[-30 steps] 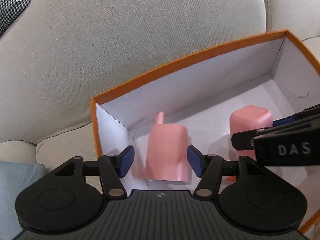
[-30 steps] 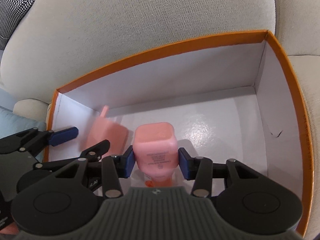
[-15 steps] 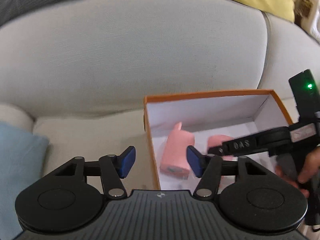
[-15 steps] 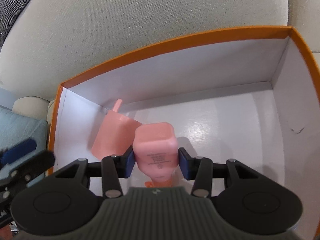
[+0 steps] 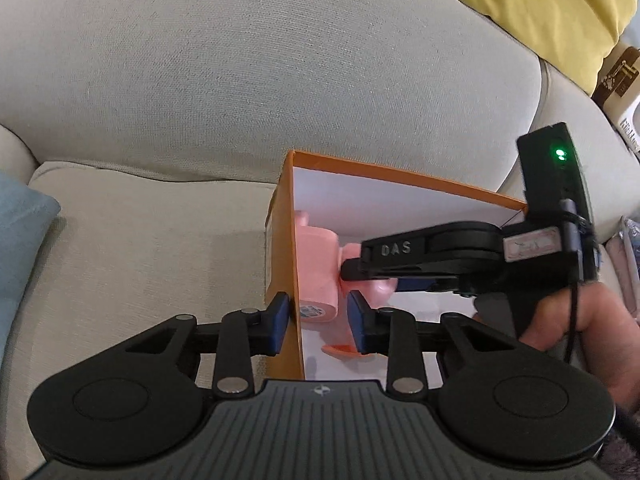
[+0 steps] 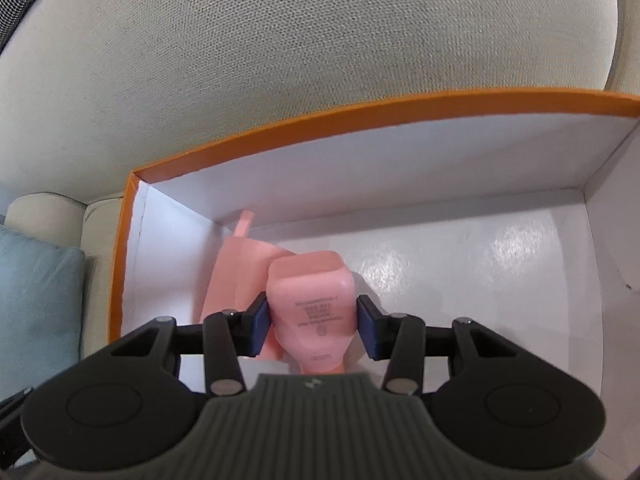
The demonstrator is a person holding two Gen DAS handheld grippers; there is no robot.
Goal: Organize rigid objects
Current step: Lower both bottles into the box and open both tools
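An orange box with a white inside sits on the sofa seat. One pink bottle lies inside it by the left wall. My right gripper is shut on a second pink bottle, held cap down just right of the first. In the left wrist view my left gripper hovers over the box's left wall. Its jaws are closing with nothing pressed between the pads. That view also shows the lying bottle, the held bottle and the right gripper reaching in from the right.
Beige sofa cushions surround the box. A light blue pillow lies at the left and a yellow pillow at the upper right. A person's hand holds the right gripper. The right half of the box floor is bare.
My left gripper has pulled back up and to the left out of the box, leaving its pink bottle lying inside, and its jaws have narrowed. The right gripper has carried its bottle closer to that one.
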